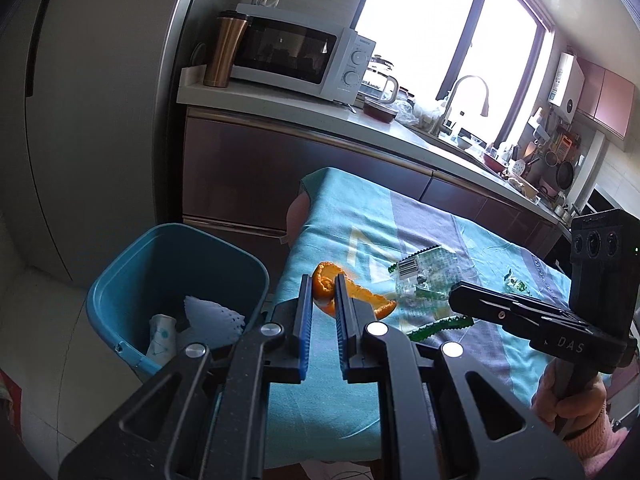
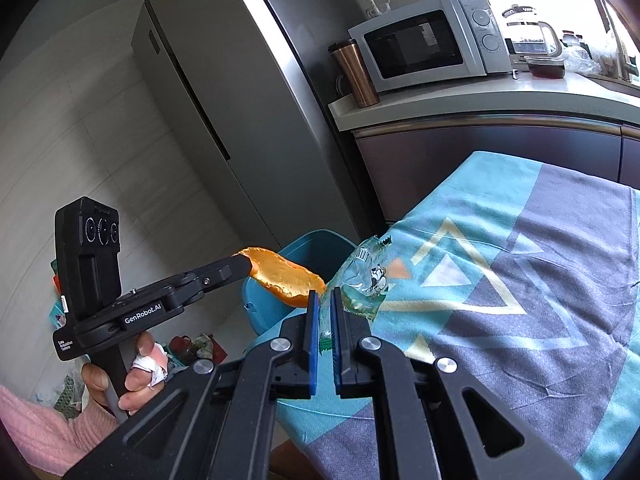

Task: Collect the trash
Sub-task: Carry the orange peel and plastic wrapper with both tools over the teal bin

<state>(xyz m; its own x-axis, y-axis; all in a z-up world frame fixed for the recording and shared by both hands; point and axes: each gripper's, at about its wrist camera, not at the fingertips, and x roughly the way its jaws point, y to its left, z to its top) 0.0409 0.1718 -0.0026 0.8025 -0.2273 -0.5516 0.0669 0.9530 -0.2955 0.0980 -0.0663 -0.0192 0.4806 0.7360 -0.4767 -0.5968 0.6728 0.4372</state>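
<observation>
White microwave (image 1: 298,56) on the counter (image 1: 280,100) beside a copper travel mug (image 1: 224,52), glass kettle (image 1: 380,76) and dark red dish (image 1: 379,110) to its right, curved tap (image 1: 466,92) under the bright window (image 1: 452,28), tall grey fridge (image 2: 256,92) at the counter's end.

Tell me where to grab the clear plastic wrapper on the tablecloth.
Pinch the clear plastic wrapper at its crumpled near edge, which seems to stand up off the tablecloth. Come in low from the near side, where the right gripper points; the rest lies flatter.
</observation>
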